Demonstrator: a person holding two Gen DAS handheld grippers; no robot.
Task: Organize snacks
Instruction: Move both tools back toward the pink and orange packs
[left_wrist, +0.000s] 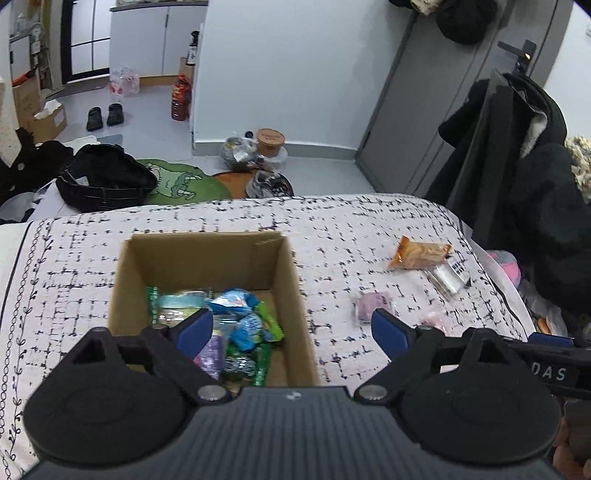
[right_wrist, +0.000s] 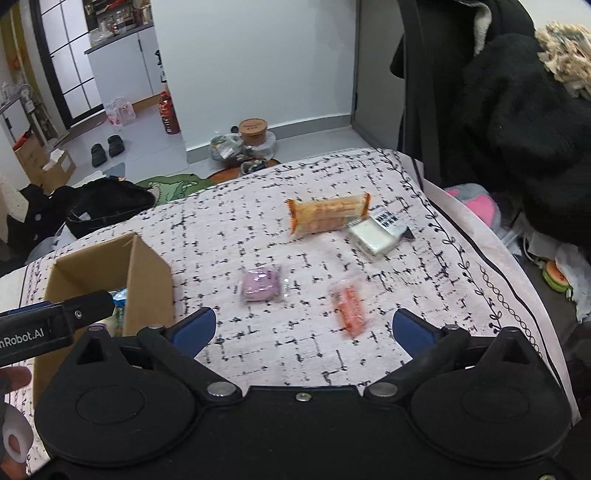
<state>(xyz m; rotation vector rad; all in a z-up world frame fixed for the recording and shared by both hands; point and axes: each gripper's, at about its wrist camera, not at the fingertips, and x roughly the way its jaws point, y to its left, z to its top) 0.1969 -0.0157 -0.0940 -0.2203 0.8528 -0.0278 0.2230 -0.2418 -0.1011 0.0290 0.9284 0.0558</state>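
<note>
Both hand-held grippers, left and right, are being held open and empty, the cardboard box left of four loose snacks.

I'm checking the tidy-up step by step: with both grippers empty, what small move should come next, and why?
Probably lower the right hand-held gripper onto the small orange packet lying just ahead of its open jaws. Four snacks are still loose on the bedspread, and that one is nearest; the cardboard box already holds the rest.
</note>
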